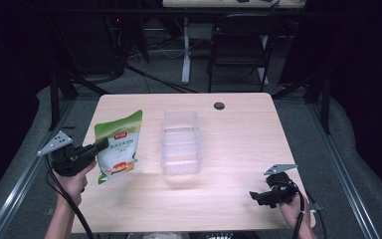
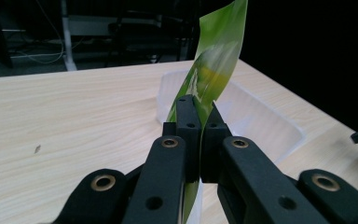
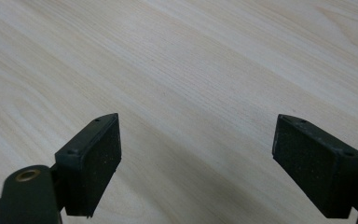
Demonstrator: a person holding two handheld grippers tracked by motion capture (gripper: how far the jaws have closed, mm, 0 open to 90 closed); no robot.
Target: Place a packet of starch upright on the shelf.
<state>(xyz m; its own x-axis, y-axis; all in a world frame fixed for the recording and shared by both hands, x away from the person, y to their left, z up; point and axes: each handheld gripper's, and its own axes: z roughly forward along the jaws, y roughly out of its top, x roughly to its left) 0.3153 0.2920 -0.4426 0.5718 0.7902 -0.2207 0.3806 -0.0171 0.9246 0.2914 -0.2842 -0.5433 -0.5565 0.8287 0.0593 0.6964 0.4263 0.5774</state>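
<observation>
The left tongs (image 1: 101,145) clamp the edge of a green snack pouch (image 1: 118,145), held upright beside the clear plastic tray (image 1: 180,142). The right tongs (image 1: 256,196) gape over the worktop (image 1: 238,144).

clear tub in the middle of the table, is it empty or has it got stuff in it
Empty. The high view shows the clear tub with only table wood showing through its walls. The green pouch is outside it, held in the left claw.

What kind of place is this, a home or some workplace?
Most likely a lab or recording studio, not a home. A bare wooden table stands inside a metal frame among dark curtains. Behind it are cables on the floor, a folding chair and a desk leg.
</observation>
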